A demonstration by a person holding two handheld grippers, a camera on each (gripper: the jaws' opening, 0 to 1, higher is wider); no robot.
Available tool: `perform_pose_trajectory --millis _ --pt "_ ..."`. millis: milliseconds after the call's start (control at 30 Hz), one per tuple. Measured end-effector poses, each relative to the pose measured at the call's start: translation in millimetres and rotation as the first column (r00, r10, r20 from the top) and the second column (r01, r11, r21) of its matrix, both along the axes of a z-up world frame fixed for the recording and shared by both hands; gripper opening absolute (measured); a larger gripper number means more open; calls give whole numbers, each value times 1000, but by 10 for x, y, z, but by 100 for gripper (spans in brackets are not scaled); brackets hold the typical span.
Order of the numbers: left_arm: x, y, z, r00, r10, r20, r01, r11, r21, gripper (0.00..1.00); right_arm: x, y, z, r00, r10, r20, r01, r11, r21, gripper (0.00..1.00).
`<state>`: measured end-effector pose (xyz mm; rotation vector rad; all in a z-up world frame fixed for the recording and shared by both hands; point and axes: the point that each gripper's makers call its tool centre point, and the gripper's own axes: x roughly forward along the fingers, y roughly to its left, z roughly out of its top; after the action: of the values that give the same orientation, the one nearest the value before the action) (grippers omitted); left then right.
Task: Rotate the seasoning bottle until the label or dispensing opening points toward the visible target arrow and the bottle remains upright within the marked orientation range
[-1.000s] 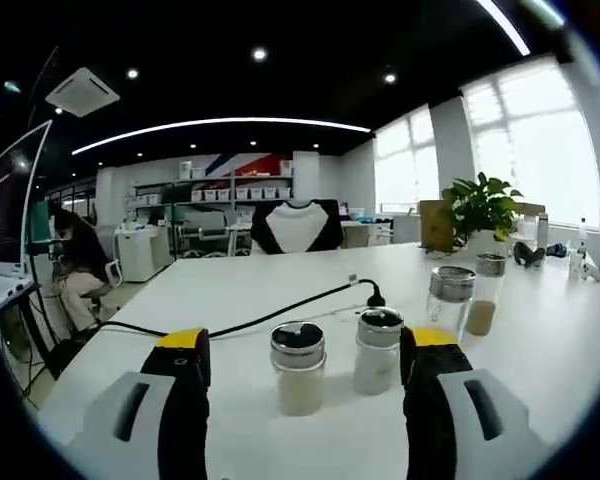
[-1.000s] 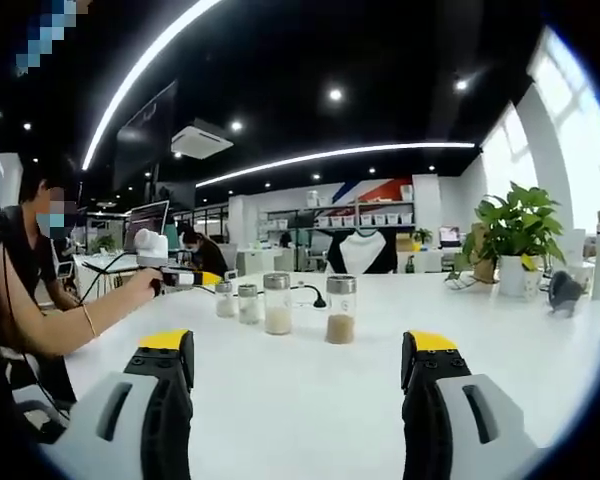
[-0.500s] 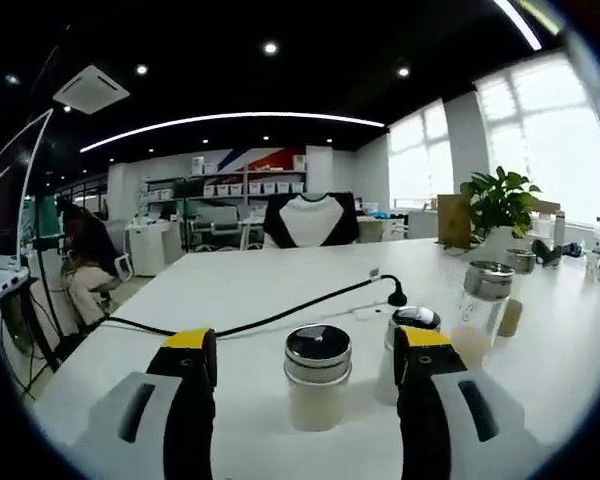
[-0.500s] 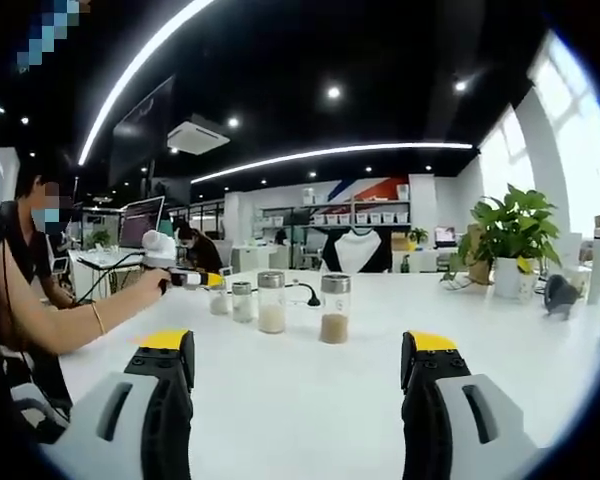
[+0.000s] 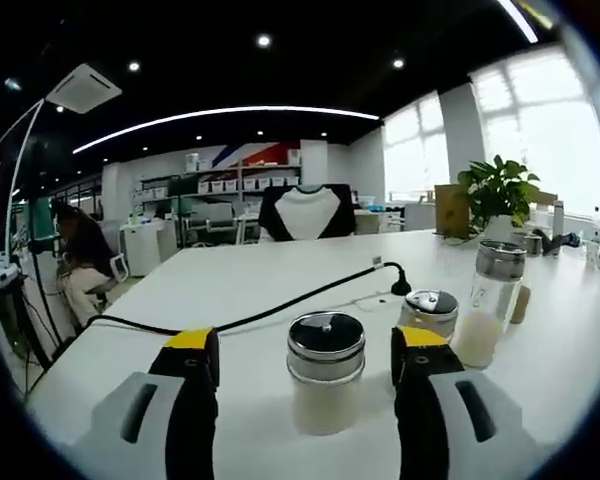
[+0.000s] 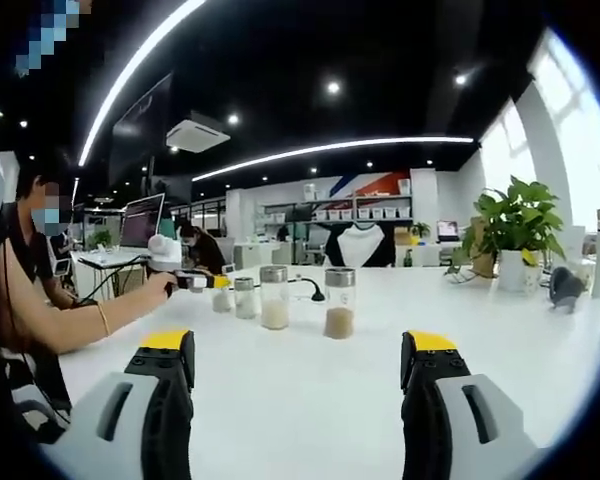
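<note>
A short glass seasoning bottle with a silver lid and pale powder stands upright on the white table. It sits between the jaws of my left gripper, which is open, with a gap on each side. A second short bottle stands just behind the right jaw, and a taller bottle beyond it. In the right gripper view the bottles form a row: two short ones, a tall pale one and a tall brown one. My right gripper is open and far from them.
A black cable runs across the table to a plug behind the bottles. A potted plant stands at the far right. A person at the left holds the left gripper by the row. A chair stands at the far end.
The left gripper has moved in on the nearest short bottle, which now stands larger and further in between its jaws. The right gripper view has hardly shifted.
</note>
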<state>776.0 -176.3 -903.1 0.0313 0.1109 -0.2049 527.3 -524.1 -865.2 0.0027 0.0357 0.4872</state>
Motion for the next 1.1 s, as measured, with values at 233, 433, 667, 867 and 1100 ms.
perform_pose_trajectory --millis 233,433,667,867,1100 --pt "9 -97 -114 999 -42 -7 43 999 15 60 39 67 -39 1000 14 -11 -14 1000 -2 85" --pt "-21 -173 -52 997 -66 30 65 998 22 45 41 84 -43 1000 21 -9 -21 1000 16 81" --pt "-50 -225 -63 996 -84 24 83 996 25 41 50 80 -86 1000 23 -22 -22 999 25 81" --pt "-68 -196 -56 996 -81 45 79 996 32 36 53 106 -89 999 32 -24 -31 999 31 81" --pt "-98 -211 -27 995 -78 64 77 997 17 34 47 95 -111 999 30 -32 -29 999 30 81"
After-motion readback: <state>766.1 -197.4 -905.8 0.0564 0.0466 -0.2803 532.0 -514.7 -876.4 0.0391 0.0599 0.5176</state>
